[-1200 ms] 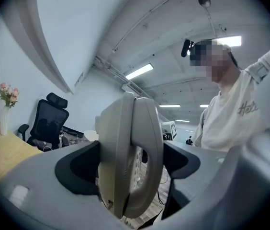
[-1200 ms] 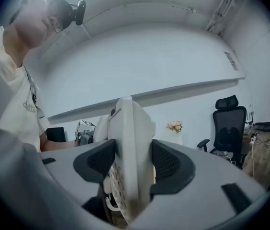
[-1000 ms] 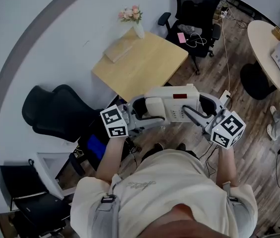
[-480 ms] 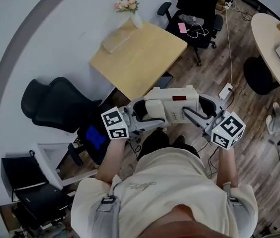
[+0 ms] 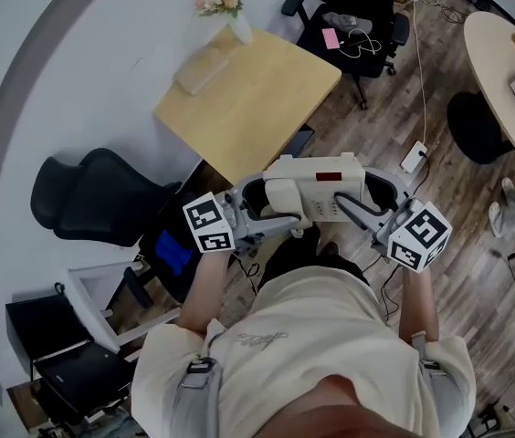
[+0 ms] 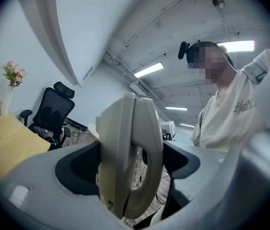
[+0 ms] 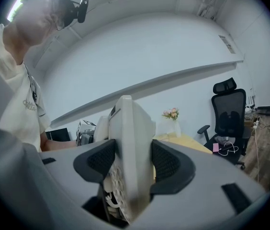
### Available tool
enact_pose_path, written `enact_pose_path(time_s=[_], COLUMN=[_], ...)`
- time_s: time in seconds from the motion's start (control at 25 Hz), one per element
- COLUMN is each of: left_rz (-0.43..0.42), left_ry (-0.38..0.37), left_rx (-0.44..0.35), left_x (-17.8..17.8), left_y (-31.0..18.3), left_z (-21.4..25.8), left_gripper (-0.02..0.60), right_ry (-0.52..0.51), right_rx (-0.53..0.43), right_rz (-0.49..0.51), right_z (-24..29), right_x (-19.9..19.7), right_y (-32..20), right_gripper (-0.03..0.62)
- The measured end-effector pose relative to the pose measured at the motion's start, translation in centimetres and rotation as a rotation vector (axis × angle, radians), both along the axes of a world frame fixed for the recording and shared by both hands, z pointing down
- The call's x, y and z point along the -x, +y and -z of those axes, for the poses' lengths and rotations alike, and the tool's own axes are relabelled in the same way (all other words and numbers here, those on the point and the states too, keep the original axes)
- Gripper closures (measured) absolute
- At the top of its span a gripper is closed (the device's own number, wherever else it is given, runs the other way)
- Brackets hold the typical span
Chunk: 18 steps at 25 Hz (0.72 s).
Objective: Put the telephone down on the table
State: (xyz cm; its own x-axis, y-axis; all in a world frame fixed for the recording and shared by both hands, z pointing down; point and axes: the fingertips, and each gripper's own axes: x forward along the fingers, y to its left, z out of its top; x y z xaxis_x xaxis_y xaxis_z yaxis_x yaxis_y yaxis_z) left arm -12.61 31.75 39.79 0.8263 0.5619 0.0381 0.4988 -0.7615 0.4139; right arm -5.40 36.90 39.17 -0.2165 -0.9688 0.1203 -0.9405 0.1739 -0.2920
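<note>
A cream desk telephone [image 5: 314, 190] with its handset on the cradle hangs in the air in front of the person, above the floor. My left gripper [image 5: 259, 201] is shut on its handset end [image 6: 131, 157]. On the keypad end [image 7: 128, 162] my right gripper [image 5: 374, 199] is shut, its dark pads [image 7: 166, 163] pressed to both faces. The square wooden table [image 5: 248, 99] stands ahead, its near corner just beyond the telephone.
On the table's far edge stand a vase of pink flowers [image 5: 221, 7] and a flat tan box [image 5: 201, 67]. A black office chair [image 5: 349, 16] with cables is behind the table, another black chair [image 5: 102, 208] at the left. A power strip [image 5: 413, 158] lies on the floor.
The whole scene has slid slightly down and left in the head view; the table's near corner now lies closer to the telephone. Both grippers keep their hold.
</note>
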Motion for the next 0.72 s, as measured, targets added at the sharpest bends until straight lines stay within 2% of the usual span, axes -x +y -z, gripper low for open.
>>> enact_pose_path(time_s=[0.24, 0.72], left_rz=[-0.009, -0.027], left_ry=[0.031, 0.08], left_rx=[0.023, 0.038], left_x=[-3.6, -8.5], left_y=[-3.8, -17.0], left_z=[0.1, 1.8], left_gripper=[0.192, 0.192], right_ry=[0.033, 0.066], right_rx=[0.027, 0.054], right_rz=[-0.005, -0.025], right_z=[0.4, 2.2], right_x=[-3.6, -8.2], right_y=[-3.8, -16.8], right_gripper=[0.362, 0.362])
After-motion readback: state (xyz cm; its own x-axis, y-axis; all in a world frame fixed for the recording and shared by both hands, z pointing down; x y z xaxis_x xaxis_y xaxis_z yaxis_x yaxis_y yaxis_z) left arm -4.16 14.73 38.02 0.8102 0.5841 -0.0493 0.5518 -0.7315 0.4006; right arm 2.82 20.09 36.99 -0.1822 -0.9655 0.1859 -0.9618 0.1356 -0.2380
